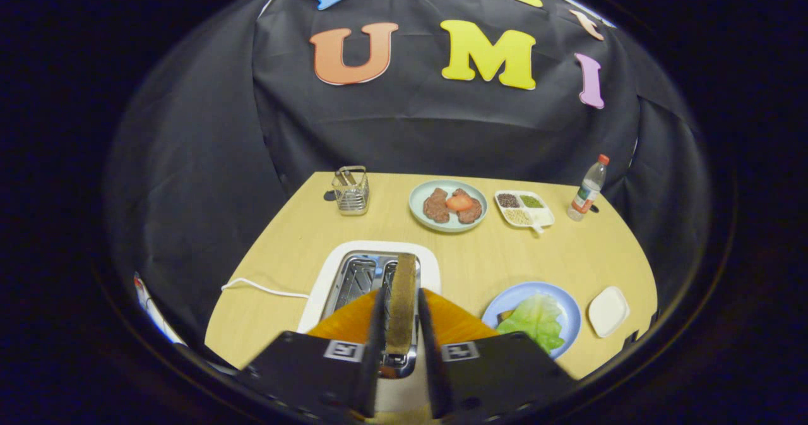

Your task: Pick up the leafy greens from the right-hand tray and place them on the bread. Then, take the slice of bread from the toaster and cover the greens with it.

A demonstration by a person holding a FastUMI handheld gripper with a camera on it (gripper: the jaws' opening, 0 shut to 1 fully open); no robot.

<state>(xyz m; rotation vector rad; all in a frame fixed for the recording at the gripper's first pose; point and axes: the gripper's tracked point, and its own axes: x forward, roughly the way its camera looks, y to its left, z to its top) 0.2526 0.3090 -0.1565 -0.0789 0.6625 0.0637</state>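
Claw point(400, 314) clamped on bread slice point(401, 299), upright over toaster point(369, 273) slot.

Meat plate point(420, 213), condiment dish point(546, 215), bottle point(588, 189)

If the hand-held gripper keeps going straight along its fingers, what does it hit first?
Probably the toaster: the hand-held gripper is shut on the bread slice standing over a slot, so bread or fingertips would meet the toaster's top first. Depth is unclear.
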